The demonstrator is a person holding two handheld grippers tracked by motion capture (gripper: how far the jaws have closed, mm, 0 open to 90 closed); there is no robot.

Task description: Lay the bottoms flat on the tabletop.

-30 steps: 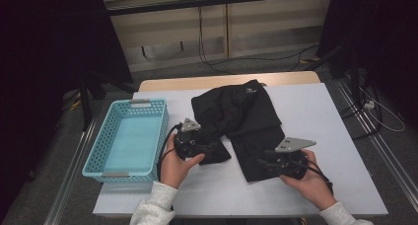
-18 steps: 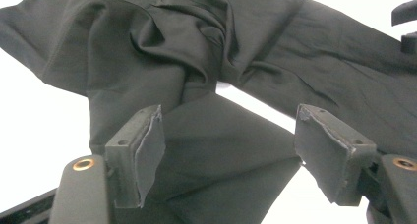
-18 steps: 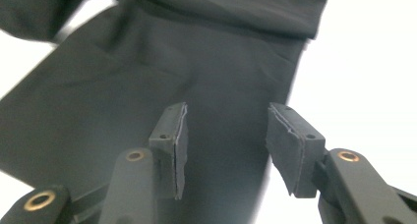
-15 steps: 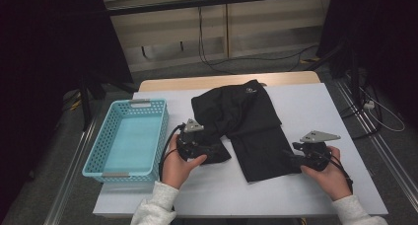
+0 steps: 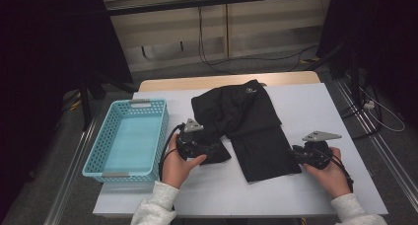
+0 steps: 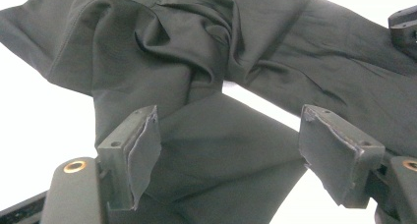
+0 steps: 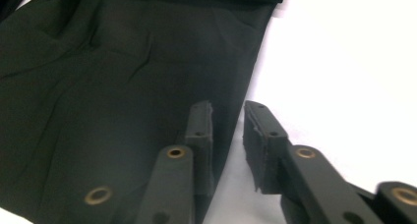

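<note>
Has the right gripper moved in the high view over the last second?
Yes. The right gripper has slid rightward off the black trousers to their right edge, toward the table's right side.

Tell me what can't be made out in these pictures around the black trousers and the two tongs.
- Left tongs: high view, black against the black trousers, so the jaw gap is lost; the left gripper view shows them wide apart.
- Right tongs: right gripper view, jaws narrowly apart at the leg's edge; whether they pinch cloth is unclear.
- Logo: high view, too small to read.
- Basket front wall: hides its near floor.
</note>
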